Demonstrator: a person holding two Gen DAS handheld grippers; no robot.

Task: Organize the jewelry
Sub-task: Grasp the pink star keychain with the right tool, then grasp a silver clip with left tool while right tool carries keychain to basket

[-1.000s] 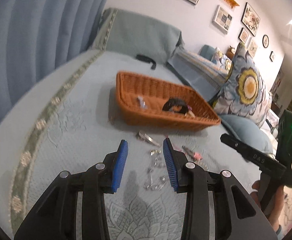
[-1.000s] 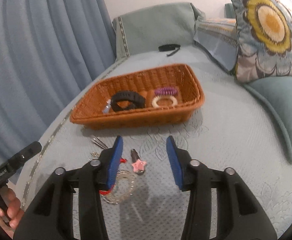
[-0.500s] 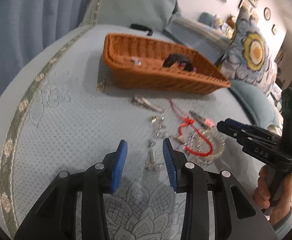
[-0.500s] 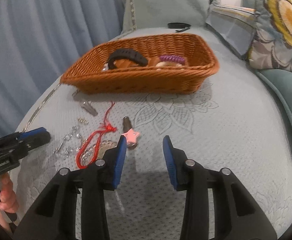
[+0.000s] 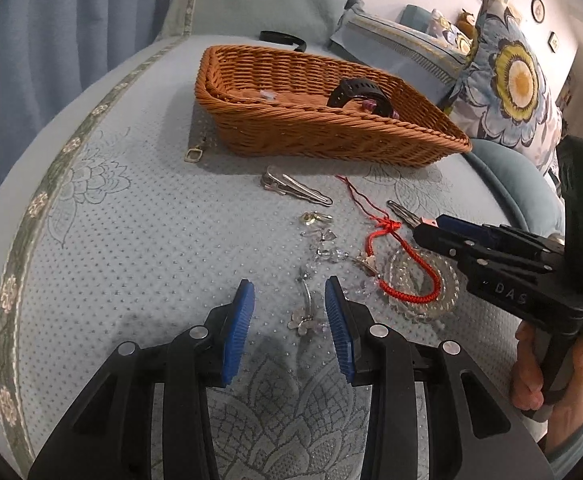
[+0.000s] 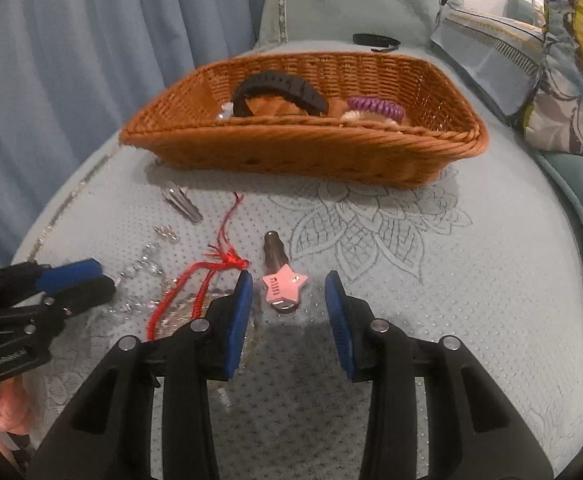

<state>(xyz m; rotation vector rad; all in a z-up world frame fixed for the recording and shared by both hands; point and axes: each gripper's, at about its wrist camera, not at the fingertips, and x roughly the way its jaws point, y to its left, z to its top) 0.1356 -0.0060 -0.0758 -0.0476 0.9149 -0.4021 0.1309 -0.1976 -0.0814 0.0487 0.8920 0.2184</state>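
- Loose jewelry lies on the blue-grey bedspread, near side of the wicker basket: a crystal chain, a red cord bracelet over a clear bead bracelet, a silver clip and a pink star clip.
- The left gripper is part-open, nothing pinched; the chain's near end lies between its blue pads.
- The right gripper is part-open with the star clip just ahead, untouched.
- In the basket: a black band and a purple coil tie.
- Right of the basket, a flowered cushion; left, a blue curtain.
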